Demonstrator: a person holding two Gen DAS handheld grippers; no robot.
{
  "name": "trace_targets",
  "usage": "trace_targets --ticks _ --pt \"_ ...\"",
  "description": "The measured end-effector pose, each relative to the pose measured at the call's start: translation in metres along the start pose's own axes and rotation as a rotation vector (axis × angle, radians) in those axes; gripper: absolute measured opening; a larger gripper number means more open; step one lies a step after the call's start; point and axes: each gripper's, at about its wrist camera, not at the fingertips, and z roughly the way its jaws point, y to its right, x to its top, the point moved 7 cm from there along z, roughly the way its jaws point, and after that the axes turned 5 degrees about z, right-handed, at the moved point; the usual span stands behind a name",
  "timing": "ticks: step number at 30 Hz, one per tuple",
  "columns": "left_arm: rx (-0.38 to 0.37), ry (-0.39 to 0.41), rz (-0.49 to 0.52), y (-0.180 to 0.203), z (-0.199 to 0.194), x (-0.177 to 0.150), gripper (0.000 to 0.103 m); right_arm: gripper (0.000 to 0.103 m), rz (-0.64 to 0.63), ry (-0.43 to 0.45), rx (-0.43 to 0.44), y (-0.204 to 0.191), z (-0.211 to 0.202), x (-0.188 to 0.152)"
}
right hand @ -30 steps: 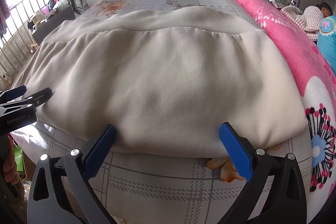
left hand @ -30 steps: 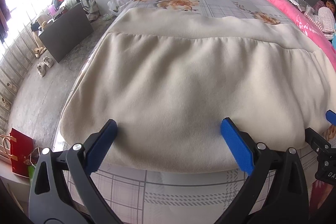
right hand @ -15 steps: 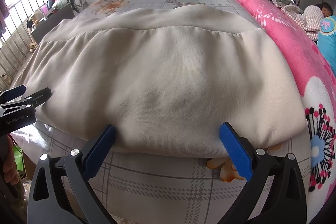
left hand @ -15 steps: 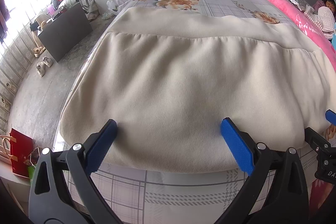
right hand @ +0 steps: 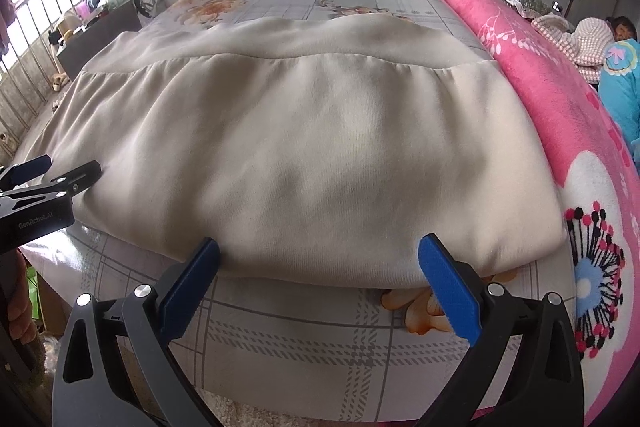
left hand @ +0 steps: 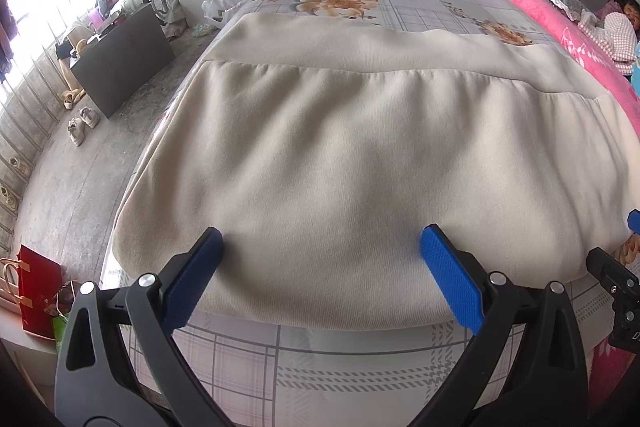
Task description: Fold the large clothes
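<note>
A large cream garment (left hand: 360, 155) lies folded flat on the bed, its waistband at the far end; it also shows in the right wrist view (right hand: 312, 147). My left gripper (left hand: 320, 247) is open and empty, its blue pads over the garment's near folded edge, left part. My right gripper (right hand: 318, 255) is open and empty at the same near edge, right part. The left gripper shows at the left edge of the right wrist view (right hand: 48, 171). The right gripper's tip shows at the right edge of the left wrist view (left hand: 624, 267).
The bed has a grey checked floral sheet (left hand: 360, 371). A pink blanket (right hand: 560, 99) lies along its right side. A child (right hand: 612, 43) lies beyond it. A dark box (left hand: 124, 63), shoes and a red bag (left hand: 36, 291) are on the floor left.
</note>
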Motion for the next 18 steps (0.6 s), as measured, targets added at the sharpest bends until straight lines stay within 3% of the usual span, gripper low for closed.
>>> trace_targets --ticks 18 --pt "-0.001 0.000 0.001 0.0000 -0.0005 0.0001 0.096 0.097 0.007 -0.018 -0.010 0.0010 0.0059 -0.0006"
